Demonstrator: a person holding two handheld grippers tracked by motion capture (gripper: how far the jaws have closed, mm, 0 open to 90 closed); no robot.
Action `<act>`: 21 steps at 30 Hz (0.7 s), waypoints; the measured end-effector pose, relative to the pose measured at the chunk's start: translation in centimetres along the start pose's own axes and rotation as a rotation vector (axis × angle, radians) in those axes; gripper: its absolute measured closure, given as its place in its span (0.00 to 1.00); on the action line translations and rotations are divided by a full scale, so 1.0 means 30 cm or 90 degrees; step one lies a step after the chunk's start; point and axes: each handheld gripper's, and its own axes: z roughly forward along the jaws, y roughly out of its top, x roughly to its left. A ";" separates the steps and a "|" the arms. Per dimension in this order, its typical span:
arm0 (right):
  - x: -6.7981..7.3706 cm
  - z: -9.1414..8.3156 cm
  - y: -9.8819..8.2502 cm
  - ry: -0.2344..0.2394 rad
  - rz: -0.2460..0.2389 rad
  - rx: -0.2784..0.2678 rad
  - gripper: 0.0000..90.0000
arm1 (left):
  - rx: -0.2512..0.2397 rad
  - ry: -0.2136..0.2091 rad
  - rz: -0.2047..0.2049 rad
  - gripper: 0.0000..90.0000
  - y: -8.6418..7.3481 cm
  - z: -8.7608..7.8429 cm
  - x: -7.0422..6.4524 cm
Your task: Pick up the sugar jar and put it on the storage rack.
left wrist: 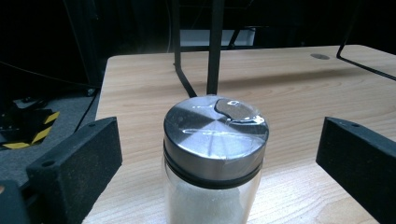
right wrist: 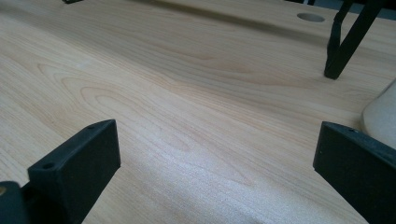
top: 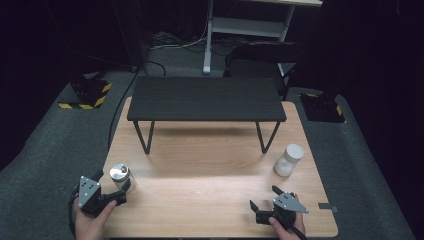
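A glass shaker (top: pixel 120 176) with a metal lid stands upright on the wooden table (top: pixel 200 165) at the front left. In the left gripper view the shaker (left wrist: pixel 215 154) holds white grains and sits between the two jaws with gaps on both sides. My left gripper (top: pixel 121 186) is open around it. My right gripper (top: pixel 264 197) rests low at the front right, open, with bare table (right wrist: pixel 187 116) between its jaws. A white bottle (top: pixel 289 159) stands upright behind it to the right; its edge (right wrist: pixel 380 116) shows in the right gripper view.
A low black shelf (top: pixel 206 98) on thin metal legs stands across the back half of the table. One leg (left wrist: pixel 215 46) rises just behind the shaker, another leg (right wrist: pixel 348 42) is ahead of the right gripper. Grey carpet surrounds the table.
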 end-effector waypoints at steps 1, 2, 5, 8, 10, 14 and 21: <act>-0.002 0.000 -0.001 0.001 0.001 -0.001 0.00 | 0.001 0.002 0.002 0.00 -0.001 0.001 -0.002; -0.002 0.000 -0.001 0.001 0.001 -0.001 0.00 | 0.001 0.001 0.003 0.00 -0.002 0.004 -0.001; -0.003 -0.001 -0.002 0.000 0.006 -0.002 0.00 | 0.003 0.000 0.001 0.00 -0.008 0.008 0.000; -0.004 0.000 0.000 0.001 0.003 0.000 0.00 | 0.004 -0.002 0.000 0.00 -0.012 0.009 0.003; -0.004 0.001 0.001 0.001 0.003 0.001 0.00 | 0.005 -0.001 0.000 0.00 -0.013 0.010 0.004; -0.003 0.000 -0.001 -0.001 0.005 -0.001 0.00 | 0.005 0.001 0.001 0.02 -0.018 0.016 0.002; -0.003 0.000 -0.001 -0.001 0.004 -0.001 0.00 | -0.001 0.000 0.015 0.06 -0.031 0.037 -0.012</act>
